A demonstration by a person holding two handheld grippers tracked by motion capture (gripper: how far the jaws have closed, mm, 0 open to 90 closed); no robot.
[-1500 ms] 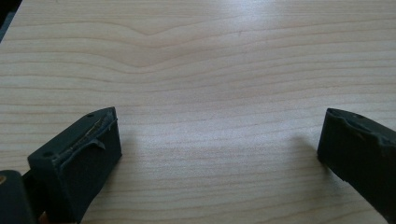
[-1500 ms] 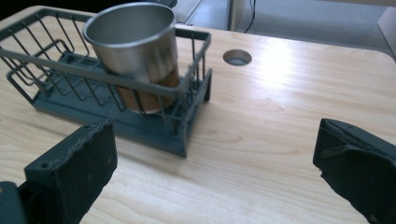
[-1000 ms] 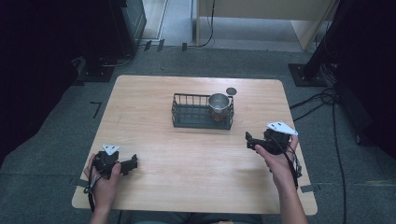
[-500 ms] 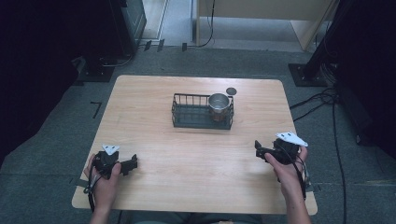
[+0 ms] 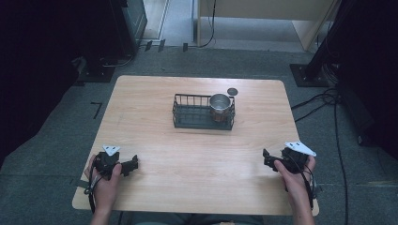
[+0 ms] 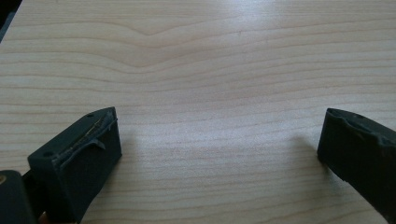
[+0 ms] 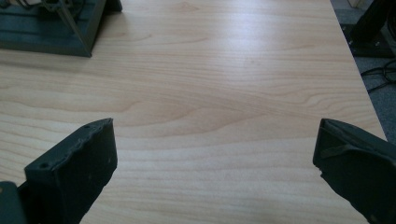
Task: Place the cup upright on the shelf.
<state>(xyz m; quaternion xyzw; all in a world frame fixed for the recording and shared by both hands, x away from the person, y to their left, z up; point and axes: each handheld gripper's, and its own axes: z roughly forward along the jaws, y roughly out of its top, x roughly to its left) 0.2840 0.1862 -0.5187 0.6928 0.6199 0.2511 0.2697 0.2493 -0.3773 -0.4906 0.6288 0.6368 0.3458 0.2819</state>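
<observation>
The metal cup (image 5: pixel 220 104) is sitting in the wire basket's (image 5: pixel 187 117) right end, ahead-left of the right gripper (image 5: pixel 266 158), the nearer 1; both it and the left gripper (image 5: pixel 133 164) are gaping wide, pinching nothing.

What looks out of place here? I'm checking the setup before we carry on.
Nothing stands out. The metal cup sits upright in the right end of the wire basket, a small round lid lies flat behind it, and both grippers rest open.
</observation>
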